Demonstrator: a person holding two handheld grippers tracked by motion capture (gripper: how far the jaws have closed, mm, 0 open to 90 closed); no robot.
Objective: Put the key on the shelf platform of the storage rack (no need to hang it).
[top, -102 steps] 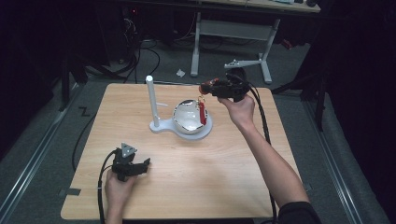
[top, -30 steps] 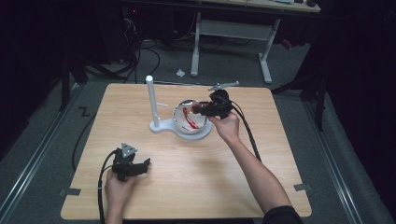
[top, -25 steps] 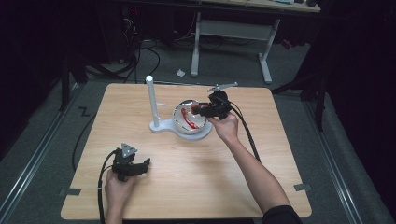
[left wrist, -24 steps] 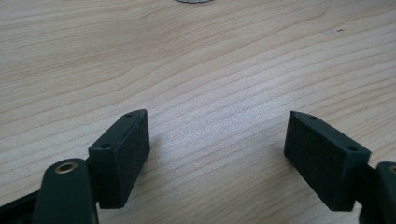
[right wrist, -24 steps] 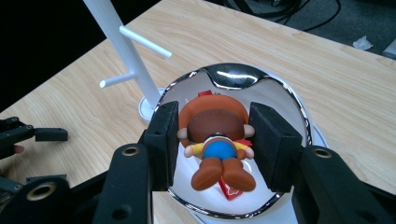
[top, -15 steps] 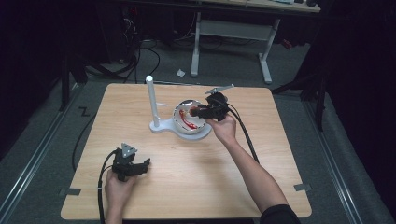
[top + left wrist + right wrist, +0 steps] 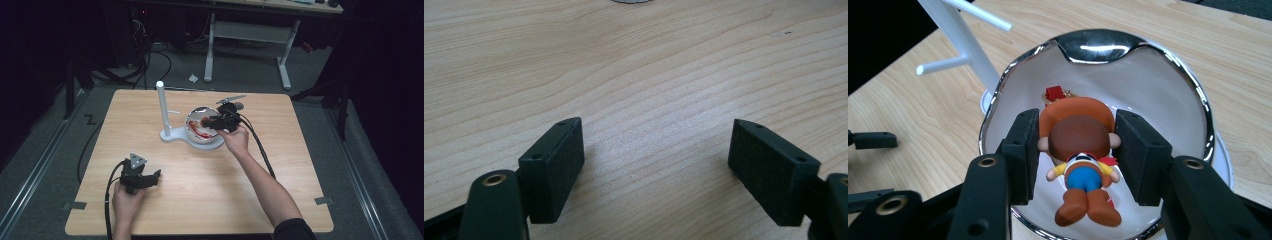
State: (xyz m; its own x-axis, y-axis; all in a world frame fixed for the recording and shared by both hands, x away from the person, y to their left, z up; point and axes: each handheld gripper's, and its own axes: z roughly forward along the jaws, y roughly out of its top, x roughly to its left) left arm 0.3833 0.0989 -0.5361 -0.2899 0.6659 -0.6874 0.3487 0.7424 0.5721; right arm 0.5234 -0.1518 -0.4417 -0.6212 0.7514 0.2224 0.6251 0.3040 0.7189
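Observation:
A small cowboy figurine (image 7: 1079,150) with a brown hat, blue trousers and a red tag lies low inside a white bowl (image 7: 1198,95) with a chrome rim. My right gripper (image 7: 1079,127) is shut on it, its pads pressing both sides of the head. In the high view the right gripper (image 7: 206,122) reaches into the bowl (image 7: 196,120) from the right at the table's middle back. My left gripper (image 7: 152,176) rests on the wood near the front left, held by a hand. Its jaws stand wide apart over bare table, the left gripper (image 7: 656,165) holding nothing.
A white stand (image 7: 160,107) with thin side pegs rises just left of the bowl, its flat base under the bowl's edge; its post (image 7: 960,35) is close behind the rim. The wooden table (image 7: 210,200) has free room in front. Cables trail from both grippers.
My right gripper has sunk with the figurine from above the bowl down into it and shifted slightly left. The left gripper has stayed put.

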